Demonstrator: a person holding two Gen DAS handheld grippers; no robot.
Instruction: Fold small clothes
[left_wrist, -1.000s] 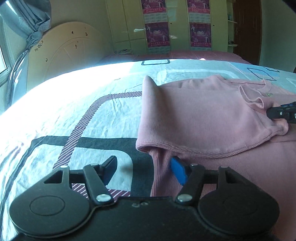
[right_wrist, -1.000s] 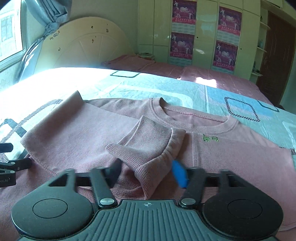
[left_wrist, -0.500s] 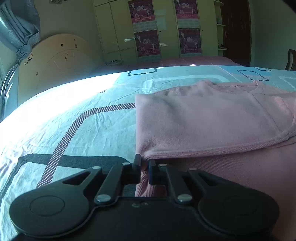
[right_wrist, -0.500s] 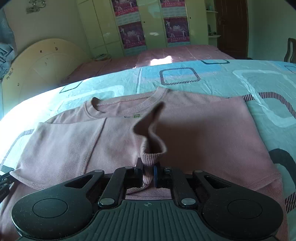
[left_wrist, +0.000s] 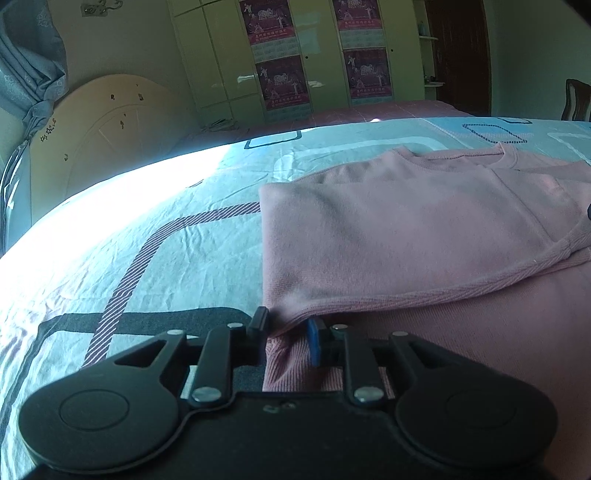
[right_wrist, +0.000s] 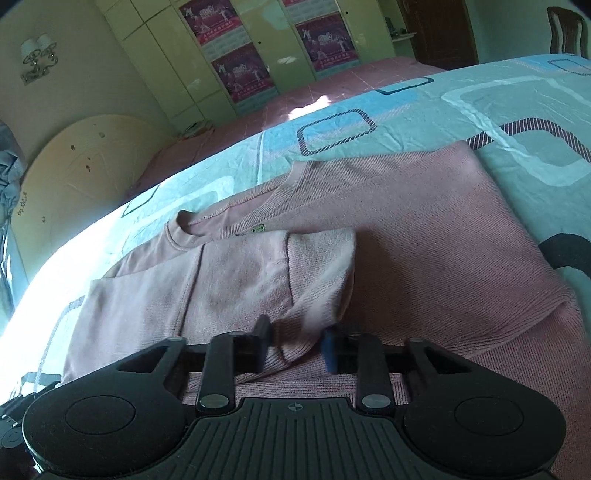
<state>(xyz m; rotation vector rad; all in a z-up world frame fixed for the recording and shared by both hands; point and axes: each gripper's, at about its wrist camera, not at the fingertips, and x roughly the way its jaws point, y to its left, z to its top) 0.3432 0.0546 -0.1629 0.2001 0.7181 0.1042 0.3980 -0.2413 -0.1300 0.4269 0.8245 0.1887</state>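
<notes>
A small pink sweater (left_wrist: 424, 236) lies flat on the bed, its left side folded over the body. My left gripper (left_wrist: 286, 338) is open at the folded layer's near left corner, with the cloth edge between the jaws. In the right wrist view the sweater (right_wrist: 424, 258) shows its neckline and a folded sleeve with a ribbed cuff (right_wrist: 325, 269). My right gripper (right_wrist: 297, 345) is open at the cuff's near edge, the cloth loose between the jaws.
The bed has a pale blue sheet (left_wrist: 147, 236) with dark rounded-square patterns. A cream headboard (left_wrist: 103, 129) stands at the left, a wardrobe with posters (left_wrist: 314, 55) behind. The left gripper's tip shows at the lower left of the right wrist view (right_wrist: 14, 417).
Both grippers were shut on the sweater half a second ago and have now opened, letting the cloth go. The sleeve that the right gripper held up now lies flat.
</notes>
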